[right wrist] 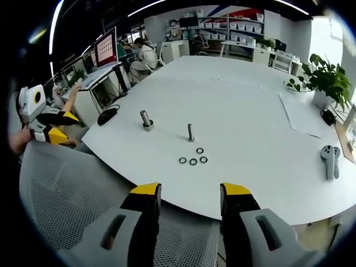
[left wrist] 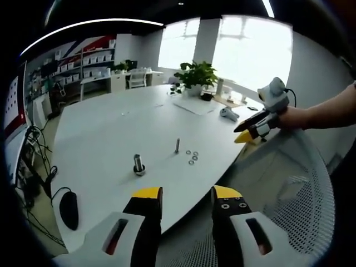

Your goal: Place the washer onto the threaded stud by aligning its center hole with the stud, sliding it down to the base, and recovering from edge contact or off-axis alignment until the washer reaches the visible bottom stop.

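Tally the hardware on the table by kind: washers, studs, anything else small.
Washers: 4, loose in a cluster
Thin threaded stud: 1, upright
Thick bolt on a base: 1, upright
Handheld controller: 1
Potted plant: 1
Total: 8

Big white table (right wrist: 245, 105) spreads out in front of me. On it I see a slim threaded stud (right wrist: 191, 133) standing upright, four washers (right wrist: 193, 157) clustered just beside it, and a thicker bolt (right wrist: 146, 120) standing off apart. Farther back, a potted plant (right wrist: 327, 83), a paper sheet (right wrist: 303, 114), and a grey controller (right wrist: 331, 159) near the edge.
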